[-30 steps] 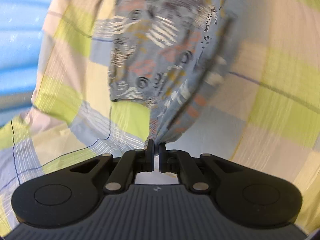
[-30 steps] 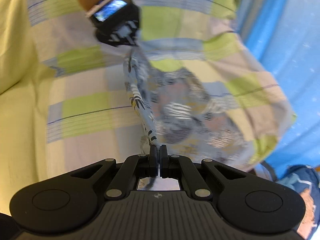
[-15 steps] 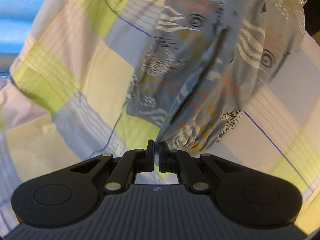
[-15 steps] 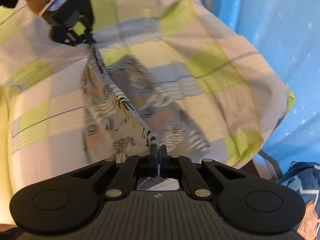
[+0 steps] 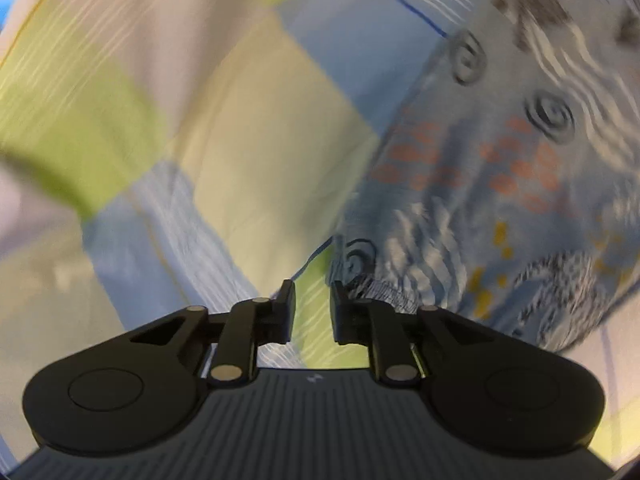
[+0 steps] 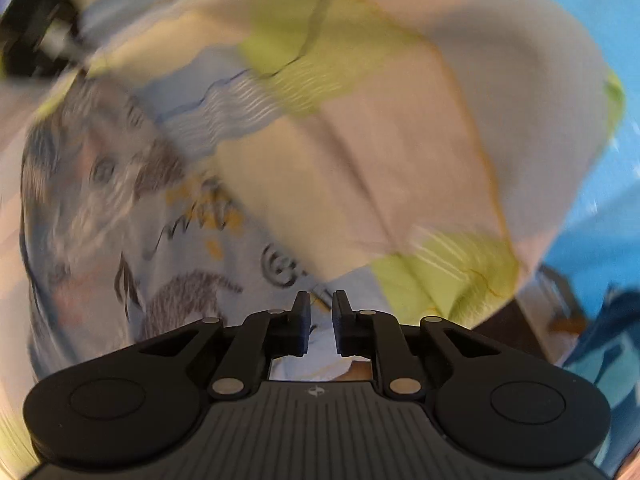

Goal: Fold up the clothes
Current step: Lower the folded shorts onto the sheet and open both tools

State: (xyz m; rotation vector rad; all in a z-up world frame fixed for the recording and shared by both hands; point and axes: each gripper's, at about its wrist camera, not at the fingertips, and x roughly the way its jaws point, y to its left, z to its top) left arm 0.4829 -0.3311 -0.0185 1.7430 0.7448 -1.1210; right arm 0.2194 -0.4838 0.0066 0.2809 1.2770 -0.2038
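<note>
A light blue patterned garment (image 5: 500, 184) with spirals, stripes and orange marks lies on the checked bedsheet (image 5: 248, 128), filling the right side of the left wrist view. My left gripper (image 5: 313, 292) is open at the garment's lower left corner, with only sheet between its fingers. The right wrist view holds the same garment (image 6: 120, 216) at the left, blurred. There my right gripper (image 6: 320, 304) is open just off the garment's edge, holding nothing. The other gripper (image 6: 32, 36) shows as a dark blur at the top left.
The bedsheet (image 6: 400, 140) of green, cream and pale blue squares covers the bed and drops off at the right. Beyond that edge is a blue surface (image 6: 600, 208) and some dark blue cloth (image 6: 608, 332) at the lower right.
Both grippers have let go of the garment and opened. The garment has dropped from being held up between them to lying on the sheet. Both cameras have moved closer to the bed.
</note>
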